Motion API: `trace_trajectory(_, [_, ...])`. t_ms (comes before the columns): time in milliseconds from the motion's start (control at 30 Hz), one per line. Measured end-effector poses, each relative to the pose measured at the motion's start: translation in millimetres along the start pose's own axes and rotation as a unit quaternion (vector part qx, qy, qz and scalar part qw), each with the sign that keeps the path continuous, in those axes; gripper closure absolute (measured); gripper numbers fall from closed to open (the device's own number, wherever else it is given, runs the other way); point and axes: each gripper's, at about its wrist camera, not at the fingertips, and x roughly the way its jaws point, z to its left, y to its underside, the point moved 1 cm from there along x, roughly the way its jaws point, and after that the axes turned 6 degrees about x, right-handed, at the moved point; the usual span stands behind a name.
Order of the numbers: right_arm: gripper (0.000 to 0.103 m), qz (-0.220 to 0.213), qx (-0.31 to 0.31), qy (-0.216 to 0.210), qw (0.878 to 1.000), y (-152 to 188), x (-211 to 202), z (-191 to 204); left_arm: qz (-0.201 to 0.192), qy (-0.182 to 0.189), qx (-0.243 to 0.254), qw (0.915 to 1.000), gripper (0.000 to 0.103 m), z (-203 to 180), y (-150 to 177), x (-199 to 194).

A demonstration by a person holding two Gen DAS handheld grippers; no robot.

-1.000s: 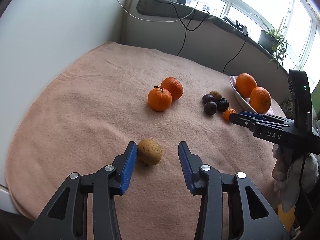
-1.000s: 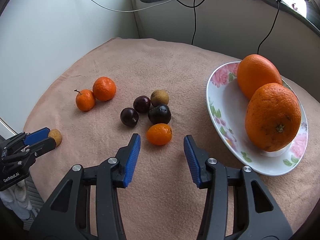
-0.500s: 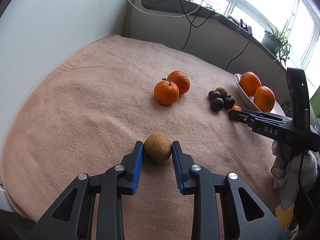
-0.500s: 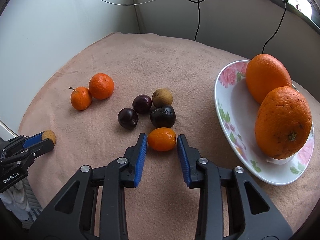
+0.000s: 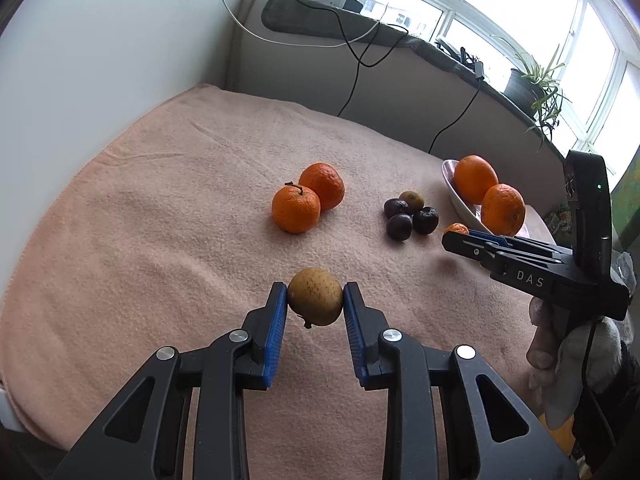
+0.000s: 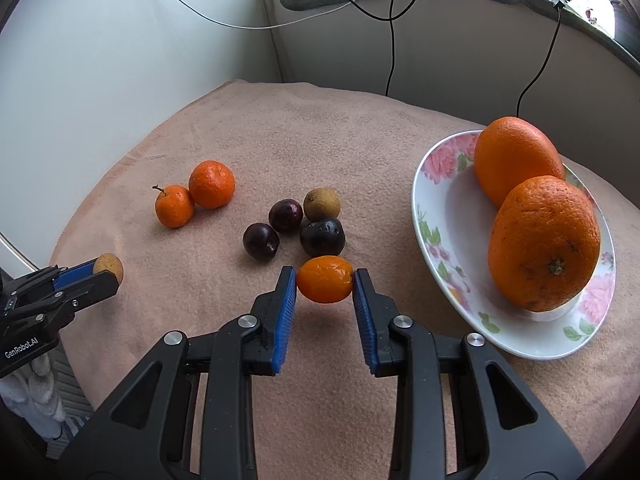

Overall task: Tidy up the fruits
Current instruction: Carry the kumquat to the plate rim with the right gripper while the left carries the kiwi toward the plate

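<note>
My left gripper point(image 5: 315, 303) is shut on a small brown speckled fruit point(image 5: 315, 296), held just above the peach cloth point(image 5: 160, 240). My right gripper point(image 6: 325, 285) is shut on a small orange kumquat point(image 6: 325, 279), also slightly off the cloth. Two mandarins point(image 5: 307, 202) point(image 6: 194, 194) lie side by side mid-table. Three dark plums point(image 6: 298, 226) and a brown fruit point(image 6: 322, 203) cluster just beyond the kumquat. A floral plate point(image 6: 444, 216) at the right holds two large oranges point(image 6: 532, 208). Each gripper shows at the edge of the other's view: the left one point(image 6: 106, 270), the right one point(image 5: 456, 236).
A white wall point(image 5: 100, 60) bounds the table on the left. Behind it runs a window ledge point(image 5: 400, 40) with hanging cables point(image 6: 390, 40) and a potted plant point(image 5: 536, 84). A gloved hand point(image 5: 568, 344) holds the right gripper.
Both grippers went from open to shut: the left closed on the brown fruit, the right on the kumquat. Both fruits have since lifted slightly off the cloth.
</note>
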Motion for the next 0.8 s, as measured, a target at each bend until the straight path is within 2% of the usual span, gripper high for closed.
trace_trajectory(433, [0.073,-0.042,0.03,-0.004,0.999,8,-56,-29,-0.019,0.06,0.033,0.9974,0.076,-47,-32,8])
trace_trajectory(800, [0.073,-0.072,0.067,0.029,0.995,13,-89,-74,-0.023,0.091,0.081,0.9923,0.076,-92,-59,28])
